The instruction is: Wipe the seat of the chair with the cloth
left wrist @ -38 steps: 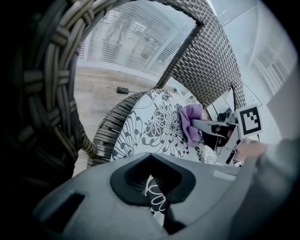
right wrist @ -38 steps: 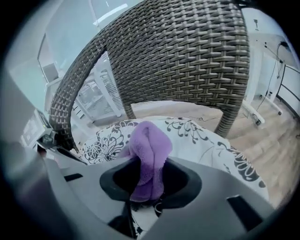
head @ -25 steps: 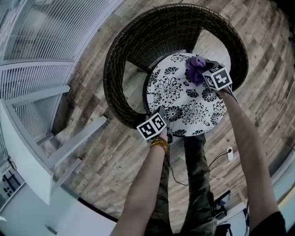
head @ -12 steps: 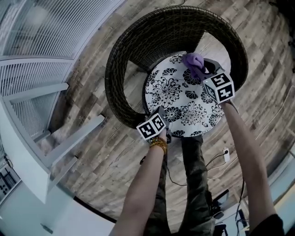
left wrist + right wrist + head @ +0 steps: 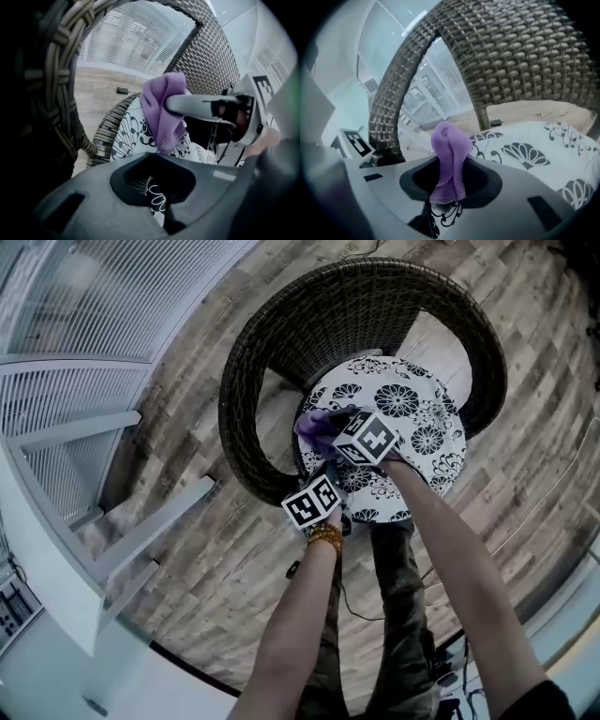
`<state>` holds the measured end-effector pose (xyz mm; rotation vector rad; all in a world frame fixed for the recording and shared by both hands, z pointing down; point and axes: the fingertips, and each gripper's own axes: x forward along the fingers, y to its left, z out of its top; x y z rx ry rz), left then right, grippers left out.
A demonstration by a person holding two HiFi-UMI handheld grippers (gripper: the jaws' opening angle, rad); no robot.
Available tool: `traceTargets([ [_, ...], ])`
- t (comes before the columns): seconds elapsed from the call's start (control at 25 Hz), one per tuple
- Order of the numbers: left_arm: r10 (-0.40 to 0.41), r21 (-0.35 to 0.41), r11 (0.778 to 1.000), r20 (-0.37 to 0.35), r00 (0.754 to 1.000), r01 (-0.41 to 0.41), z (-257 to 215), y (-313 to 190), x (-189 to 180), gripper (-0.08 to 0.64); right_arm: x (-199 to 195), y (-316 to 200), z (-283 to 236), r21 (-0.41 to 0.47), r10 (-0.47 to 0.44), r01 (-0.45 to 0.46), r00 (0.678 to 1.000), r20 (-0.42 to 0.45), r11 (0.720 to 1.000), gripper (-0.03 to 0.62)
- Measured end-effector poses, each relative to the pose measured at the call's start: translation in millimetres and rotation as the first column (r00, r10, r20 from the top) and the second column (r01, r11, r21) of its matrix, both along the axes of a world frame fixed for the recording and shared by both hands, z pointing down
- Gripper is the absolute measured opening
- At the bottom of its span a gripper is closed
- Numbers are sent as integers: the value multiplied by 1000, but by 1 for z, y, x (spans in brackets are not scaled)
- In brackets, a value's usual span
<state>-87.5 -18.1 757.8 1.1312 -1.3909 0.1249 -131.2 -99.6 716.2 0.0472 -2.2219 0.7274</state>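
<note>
A round black-and-white floral seat cushion (image 5: 417,423) lies in a dark wicker tub chair (image 5: 356,296). My right gripper (image 5: 325,430) is shut on a purple cloth (image 5: 312,424), pressing it on the seat's left side. In the right gripper view the cloth (image 5: 447,159) bulges up between the jaws of the right gripper (image 5: 446,190), over the seat (image 5: 534,150). My left gripper (image 5: 330,476) sits at the seat's front-left edge, jaws closed with patterned cushion fabric between them (image 5: 157,199). From the left gripper view the cloth (image 5: 161,112) hangs from the right gripper's finger (image 5: 197,104).
The wicker wall (image 5: 51,93) curves close around the seat's left and back. White railings and steps (image 5: 103,437) stand to the left. A cable (image 5: 525,521) lies on the wood floor at right. The person's legs (image 5: 394,596) stand at the seat's front.
The right gripper has swept the cloth from the seat's back right across to its left side, close to the left gripper. The left gripper has stayed at the front-left edge.
</note>
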Motion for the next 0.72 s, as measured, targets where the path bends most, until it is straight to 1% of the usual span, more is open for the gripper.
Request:
traceTargets([
  [0.08,0,1,1000,0,1000,0,0,0,0,14,-1,1,14,-8,35,-35,998,-43,999,123],
  [0.12,0,1,1000,0,1000,0,0,-1,0,14,-1,0,17,8,39,-39,997,-60,999,123],
  [0.2,0,2,1000,0,1000,0,0,-1,0,14,-1,-4,20,52,16,-11,996,-92,999,120],
  [0.24,0,2,1000,1,1000,0,-1,-1,-1,14,0,-5,22,57,7,-1,995,-103,998,119],
  [0.36,1,4,1000,1,1000,-1,-1,0,0,14,4,-13,25,23,8,-5,993,-115,1000,115],
  [0.4,1,5,1000,0,1000,-1,-1,-1,0,14,5,-17,24,27,0,3,993,-117,1000,115],
  [0.52,-1,7,1000,-2,1000,1,-1,-1,0,14,12,-34,23,91,-28,40,991,-134,995,115],
  [0.6,-3,6,1000,-2,1000,3,0,-1,-1,14,22,-54,24,131,-5,25,989,-148,991,115],
  [0.72,-2,6,1000,-2,1000,2,0,-1,-1,14,44,-85,25,160,73,-46,982,-172,986,115],
])
